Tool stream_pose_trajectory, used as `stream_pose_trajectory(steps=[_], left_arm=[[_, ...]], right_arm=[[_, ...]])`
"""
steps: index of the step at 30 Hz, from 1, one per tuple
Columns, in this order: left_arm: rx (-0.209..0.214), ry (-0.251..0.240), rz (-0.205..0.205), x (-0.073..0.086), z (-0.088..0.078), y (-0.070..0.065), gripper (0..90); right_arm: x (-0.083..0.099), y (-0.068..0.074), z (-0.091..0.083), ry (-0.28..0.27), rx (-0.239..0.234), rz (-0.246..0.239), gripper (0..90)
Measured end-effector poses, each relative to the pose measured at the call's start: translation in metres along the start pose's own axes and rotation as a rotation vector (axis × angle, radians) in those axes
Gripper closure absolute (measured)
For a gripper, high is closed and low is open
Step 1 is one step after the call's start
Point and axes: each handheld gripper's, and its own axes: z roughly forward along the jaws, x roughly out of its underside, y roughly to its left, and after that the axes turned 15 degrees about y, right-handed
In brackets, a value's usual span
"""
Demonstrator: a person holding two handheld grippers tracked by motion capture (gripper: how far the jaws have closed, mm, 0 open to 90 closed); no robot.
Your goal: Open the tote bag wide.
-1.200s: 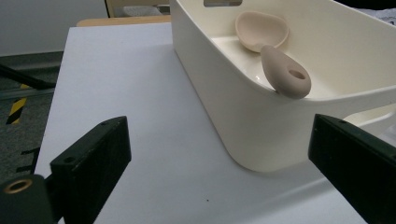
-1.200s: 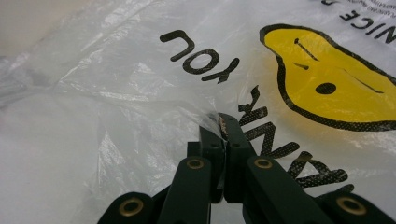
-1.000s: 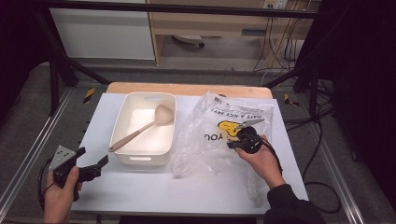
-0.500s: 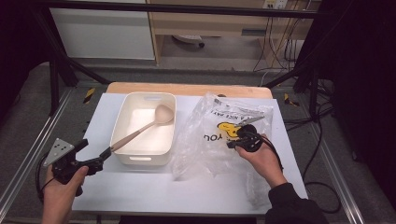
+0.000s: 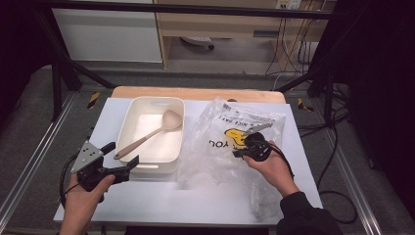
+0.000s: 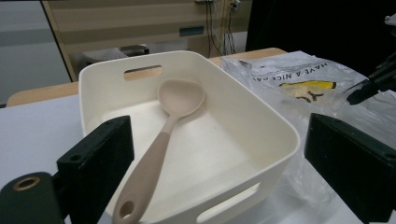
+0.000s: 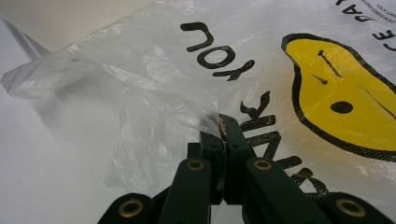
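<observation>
My right hand-held gripper [image 7: 223, 125] pinches the plastic bag [image 5: 235, 147] on the counter [image 5: 195, 200] while my left hand-held gripper [image 5: 122, 159], jaws wide, approaches the spoon [image 6: 163, 126] in the tub [image 6: 275, 130], which I judge needs grasping next.

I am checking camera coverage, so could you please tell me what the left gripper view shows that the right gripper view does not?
Left gripper view: the spoon lying in the white bin, between the open left gripper jaws.

Right gripper view: the right gripper shut on a fold of the plastic bag, with "YOU" readable.

Both: the bag's yellow smiley print and the white table.
</observation>
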Motion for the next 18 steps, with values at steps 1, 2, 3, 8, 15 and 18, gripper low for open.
stream_pose_trajectory(steps=[1,2,3,8,15,18], left_arm=[[0.0,0.001,0.008,-0.001,0.001,-0.003,8.0],[0.004,0.004,0.012,-0.001,0.003,-0.004,8.0],[0.014,0.006,0.014,-0.001,0.005,-0.006,8.0],[0.032,0.016,0.02,-0.001,0.01,-0.012,8.0],[0.058,0.031,0.054,-0.004,0.017,-0.025,8.0],[0.064,0.04,0.063,-0.004,0.02,-0.03,8.0]], right_arm=[[0.002,0.0,0.0,-0.014,-0.011,-0.015,90.0],[0.002,0.0,0.0,-0.014,-0.011,-0.015,90.0],[0.002,-0.001,-0.001,-0.019,-0.025,-0.028,90.0],[0.006,-0.001,0.0,-0.022,-0.048,-0.066,90.0],[0.011,-0.003,0.003,-0.057,-0.091,-0.137,90.0],[0.015,-0.004,0.005,-0.058,-0.057,-0.126,90.0]])
